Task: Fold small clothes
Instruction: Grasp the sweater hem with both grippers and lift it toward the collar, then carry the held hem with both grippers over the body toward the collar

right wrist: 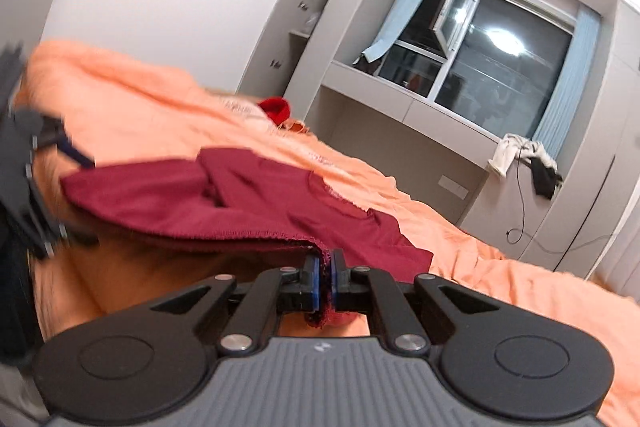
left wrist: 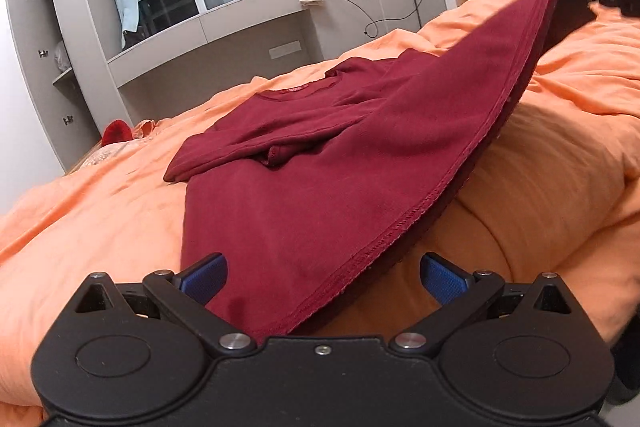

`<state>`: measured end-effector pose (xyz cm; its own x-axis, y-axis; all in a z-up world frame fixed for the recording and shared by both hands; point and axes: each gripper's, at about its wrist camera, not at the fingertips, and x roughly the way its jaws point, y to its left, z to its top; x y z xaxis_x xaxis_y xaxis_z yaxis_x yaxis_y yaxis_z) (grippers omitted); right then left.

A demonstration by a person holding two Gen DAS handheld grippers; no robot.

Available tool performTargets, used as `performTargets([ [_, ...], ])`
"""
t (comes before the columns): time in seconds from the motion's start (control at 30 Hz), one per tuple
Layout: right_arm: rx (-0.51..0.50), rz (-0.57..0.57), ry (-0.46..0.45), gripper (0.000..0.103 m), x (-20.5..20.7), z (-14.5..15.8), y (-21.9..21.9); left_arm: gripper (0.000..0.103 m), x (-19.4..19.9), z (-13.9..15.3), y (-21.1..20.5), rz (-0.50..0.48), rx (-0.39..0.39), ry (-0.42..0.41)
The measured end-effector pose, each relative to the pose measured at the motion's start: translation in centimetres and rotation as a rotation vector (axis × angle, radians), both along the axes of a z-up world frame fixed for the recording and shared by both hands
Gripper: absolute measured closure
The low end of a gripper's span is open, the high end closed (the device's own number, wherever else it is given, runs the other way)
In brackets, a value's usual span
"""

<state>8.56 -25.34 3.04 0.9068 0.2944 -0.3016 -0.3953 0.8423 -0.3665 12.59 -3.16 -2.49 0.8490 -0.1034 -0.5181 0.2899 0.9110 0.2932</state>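
Dark red long-sleeved shirt [left wrist: 304, 187] on orange bedding, sleeves folded inward (front up) — hem corner lifted.

**Handheld grippers, pair: appearance**

Left gripper [left wrist: 323, 277]: matte black body, two round housings each with a recessed disc, angled linkage arms behind the jaws, silver rivets at the pivots, one small screw at centre. Fingers [left wrist: 444, 279] faced with textured blue pads. Triangular cut-outs outboard of the jaws.

Right gripper [right wrist: 325, 281]: same black linkage and silver rivets; grey ribbed plate with a small white mark behind the jaws; blue pad edges.
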Motion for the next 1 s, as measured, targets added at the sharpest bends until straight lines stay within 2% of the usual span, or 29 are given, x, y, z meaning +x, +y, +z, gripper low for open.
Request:
performTargets([
  [0.03, 0.012, -0.001, -0.003, 0.098, 0.1, 0.4, -0.3, 0.002, 0.4, -0.1, -0.2, 0.015, 0.012, -0.006],
  [0.1, 0.027, -0.003, -0.010, 0.098, 0.0, 1.0, -1.0, 0.011, 0.8, -0.3, -0.4, 0.043, 0.029, -0.016],
  [0.17, 0.033, -0.005, -0.019, 0.098, -0.6, 1.2, -1.6, 0.017, 0.9, 0.0, 0.0, 0.059, 0.021, -0.022],
  [0.23, 0.047, -0.012, -0.026, 0.098, -1.1, 1.3, -1.8, 0.030, 0.7, 0.1, 0.4, 0.077, 0.026, -0.027],
  [0.3, 0.069, -0.025, -0.033, 0.098, -1.5, 1.2, -2.3, 0.059, 0.5, 0.1, 0.8, 0.105, 0.070, -0.014],
  [0.4, 0.105, -0.043, -0.037, 0.098, -1.9, 1.0, -2.9, 0.079, -0.3, 0.2, 1.3, 0.126, 0.113, -0.017],
  [0.53, 0.108, -0.044, -0.039, 0.098, -2.4, 0.6, -3.4, 0.088, -0.8, 0.2, 2.1, 0.146, 0.146, -0.033],
  [0.57, 0.103, -0.043, -0.039, 0.098, -2.5, 0.5, -3.3, 0.095, -0.8, 0.3, 2.3, 0.152, 0.149, -0.036],
  [0.6, 0.101, -0.043, -0.039, 0.098, -2.4, 0.4, -3.3, 0.097, -0.9, 0.4, 2.5, 0.157, 0.144, -0.048],
  [0.73, 0.086, -0.051, -0.071, 0.098, -3.5, -0.1, -3.0, 0.098, -2.3, 1.9, 2.8, 0.177, 0.126, -0.159],
  [0.87, 0.076, -0.062, -0.140, 0.098, -4.7, 0.0, -2.6, 0.098, -4.1, 4.8, 3.3, 0.189, 0.068, -0.262],
  [1.0, 0.097, -0.076, -0.215, 0.098, -7.0, 1.0, -3.1, 0.098, -6.4, 7.9, 3.3, 0.172, 0.020, -0.320],
])
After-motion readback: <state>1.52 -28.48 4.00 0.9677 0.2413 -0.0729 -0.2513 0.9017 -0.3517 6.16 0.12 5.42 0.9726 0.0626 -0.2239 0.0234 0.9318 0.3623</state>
